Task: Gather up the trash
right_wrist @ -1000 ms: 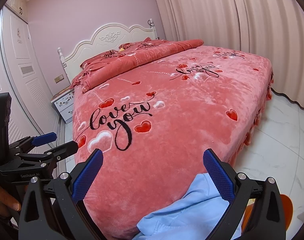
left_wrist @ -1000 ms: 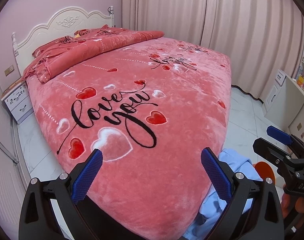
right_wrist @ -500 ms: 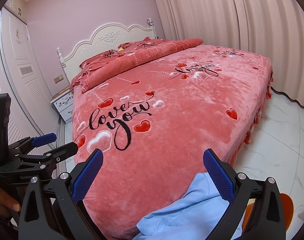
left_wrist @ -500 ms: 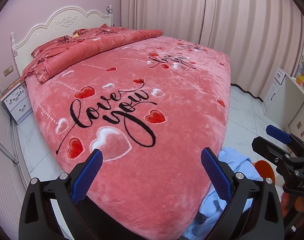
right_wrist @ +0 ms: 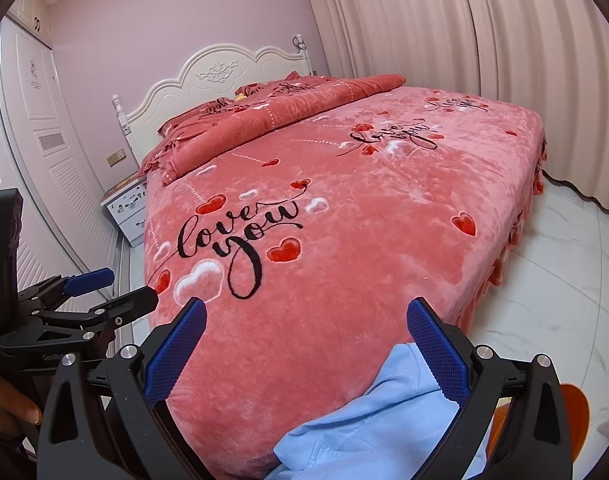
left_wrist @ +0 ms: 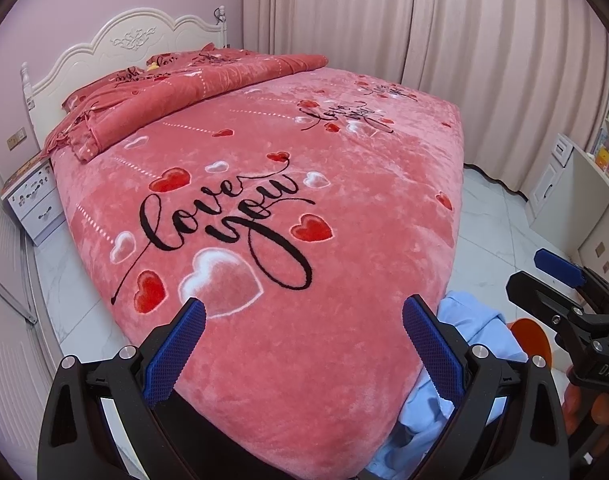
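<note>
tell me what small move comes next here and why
Probably pan both cameras down toward the floor by the foot of the bed. The left claw and right claw are open and hold nothing, and no clear trash shows on the pink bedspread. Only a light blue garment and something orange lie low at the corner, partly hidden.
</note>
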Demonstrator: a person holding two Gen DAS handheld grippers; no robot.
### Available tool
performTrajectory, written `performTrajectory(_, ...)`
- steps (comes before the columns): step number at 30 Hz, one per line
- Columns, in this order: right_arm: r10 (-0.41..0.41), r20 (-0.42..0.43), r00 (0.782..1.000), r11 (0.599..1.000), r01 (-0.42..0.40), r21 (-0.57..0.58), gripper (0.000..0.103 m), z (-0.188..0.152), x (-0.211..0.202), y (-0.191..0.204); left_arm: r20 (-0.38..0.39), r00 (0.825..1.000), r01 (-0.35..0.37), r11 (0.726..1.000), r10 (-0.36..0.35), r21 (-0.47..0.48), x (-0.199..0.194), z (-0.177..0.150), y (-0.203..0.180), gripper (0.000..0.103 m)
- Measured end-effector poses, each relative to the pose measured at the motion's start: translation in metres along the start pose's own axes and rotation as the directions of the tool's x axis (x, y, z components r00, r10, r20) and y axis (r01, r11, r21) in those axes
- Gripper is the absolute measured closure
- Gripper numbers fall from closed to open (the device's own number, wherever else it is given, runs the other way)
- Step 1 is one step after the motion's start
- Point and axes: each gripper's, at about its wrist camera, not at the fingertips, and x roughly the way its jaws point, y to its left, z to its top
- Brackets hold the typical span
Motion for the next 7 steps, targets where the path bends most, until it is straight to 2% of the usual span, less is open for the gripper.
performTrajectory(7,-0.002,-0.007,1.0,1.0,0.002,0.008,0.005,-0.0059,0.0016,0.002,-0.021,1.0,-0.002,1.0,0.002,-0.007,0.0053,0.0019,0.0039,0.006)
